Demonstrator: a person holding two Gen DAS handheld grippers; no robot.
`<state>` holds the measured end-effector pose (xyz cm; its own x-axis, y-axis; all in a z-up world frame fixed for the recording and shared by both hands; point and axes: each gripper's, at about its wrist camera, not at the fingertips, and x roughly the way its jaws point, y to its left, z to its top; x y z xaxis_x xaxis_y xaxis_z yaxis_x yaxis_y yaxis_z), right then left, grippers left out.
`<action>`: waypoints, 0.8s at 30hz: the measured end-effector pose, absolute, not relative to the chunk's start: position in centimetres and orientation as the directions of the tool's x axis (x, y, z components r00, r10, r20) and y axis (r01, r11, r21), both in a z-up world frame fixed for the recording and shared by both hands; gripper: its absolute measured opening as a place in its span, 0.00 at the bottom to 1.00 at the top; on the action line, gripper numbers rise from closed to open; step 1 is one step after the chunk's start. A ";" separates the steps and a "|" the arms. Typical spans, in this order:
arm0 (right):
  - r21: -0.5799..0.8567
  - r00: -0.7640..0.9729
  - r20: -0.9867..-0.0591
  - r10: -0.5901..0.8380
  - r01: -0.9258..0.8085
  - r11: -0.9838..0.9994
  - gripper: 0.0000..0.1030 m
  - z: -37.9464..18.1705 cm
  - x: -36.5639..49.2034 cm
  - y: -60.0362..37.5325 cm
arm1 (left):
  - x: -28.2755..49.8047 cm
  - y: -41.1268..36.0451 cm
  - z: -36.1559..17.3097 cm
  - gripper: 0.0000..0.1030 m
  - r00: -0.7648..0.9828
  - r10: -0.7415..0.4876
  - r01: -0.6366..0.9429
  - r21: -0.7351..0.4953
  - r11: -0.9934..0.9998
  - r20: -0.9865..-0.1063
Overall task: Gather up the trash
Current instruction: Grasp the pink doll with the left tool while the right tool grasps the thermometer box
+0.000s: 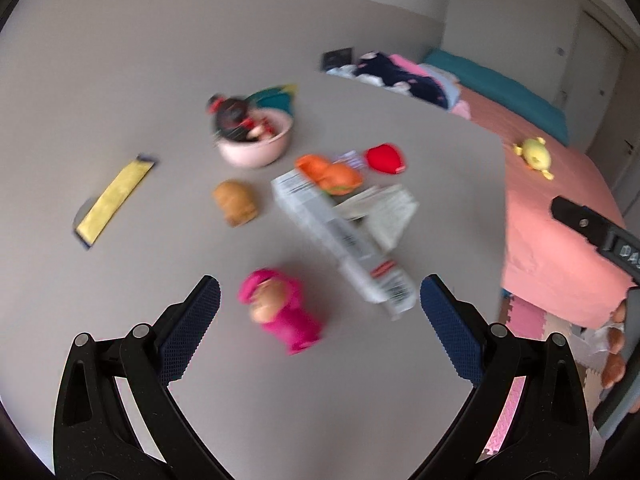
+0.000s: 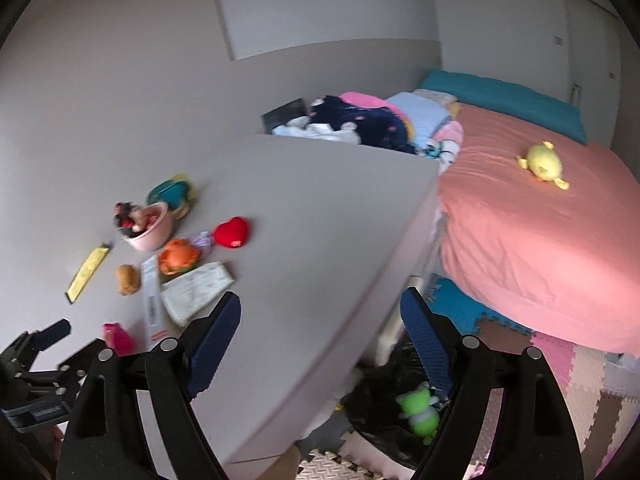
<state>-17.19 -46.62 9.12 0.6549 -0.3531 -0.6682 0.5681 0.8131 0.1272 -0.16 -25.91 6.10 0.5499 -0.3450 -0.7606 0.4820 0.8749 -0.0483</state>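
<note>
On the grey table [image 1: 120, 80] lie a long white carton [image 1: 344, 236], a folded paper [image 1: 384, 208], a yellow wrapper [image 1: 114, 196], a pink figure toy [image 1: 280, 312], a brown toy [image 1: 236, 202], an orange toy [image 1: 330, 174], a red heart [image 1: 386, 159] and a pink bowl [image 1: 256, 146] with toys. My left gripper [image 1: 320, 312] is open above the pink figure and the carton's near end. My right gripper [image 2: 320, 340] is open over the table's right edge [image 2: 360, 280], above a black bin [image 2: 384, 412] holding a green toy [image 2: 420, 408]. The carton [image 2: 152, 304] and paper [image 2: 196, 288] also show there.
A bed with a pink sheet [image 2: 540, 240] and a yellow plush [image 2: 542, 166] stands to the right. Clothes [image 2: 360, 124] are piled behind the table. Foam mats [image 2: 560, 364] cover the floor. The left gripper's body [image 2: 36, 364] shows at the lower left of the right wrist view.
</note>
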 end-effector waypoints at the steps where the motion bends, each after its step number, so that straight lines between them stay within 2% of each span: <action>1: 0.131 0.659 -0.671 -0.340 0.557 0.820 0.80 9.0 -16.6 -46.1 | 0.1 -25.5 5.7 0.94 0.546 -0.337 0.471 -0.052 0.881 -0.767; 8: 0.163 0.694 -0.691 -0.201 0.421 0.892 0.79 8.9 -12.5 -42.1 | 2.0 -23.8 2.6 0.94 0.507 -0.302 0.423 -0.072 0.903 -0.807; 15: 0.184 0.664 -0.746 -0.046 0.272 0.944 0.50 8.1 -7.7 -38.7 | 3.1 -23.7 1.0 0.92 0.494 -0.293 0.421 -0.070 0.904 -0.818; 19: 0.176 0.619 -0.785 0.001 0.221 0.959 0.39 6.7 -5.0 -37.0 | 3.9 -23.3 0.7 0.74 0.480 -0.310 0.415 -0.099 0.904 -0.820; 21: 0.167 0.597 -0.802 0.003 0.220 0.961 0.38 5.9 -3.9 -36.7 | 4.2 -23.1 0.4 0.65 0.484 -0.301 0.413 -0.089 0.907 -0.822; 23: 0.160 0.578 -0.816 -0.001 0.227 0.961 0.38 5.2 -2.9 -36.8 | 4.3 -23.1 0.4 0.51 0.508 -0.273 0.412 -0.048 0.910 -0.817; 24: 0.151 0.569 -0.822 -0.008 0.232 0.961 0.38 4.8 -2.4 -36.9 | 4.4 -23.0 0.5 0.49 0.512 -0.267 0.411 -0.040 0.911 -0.816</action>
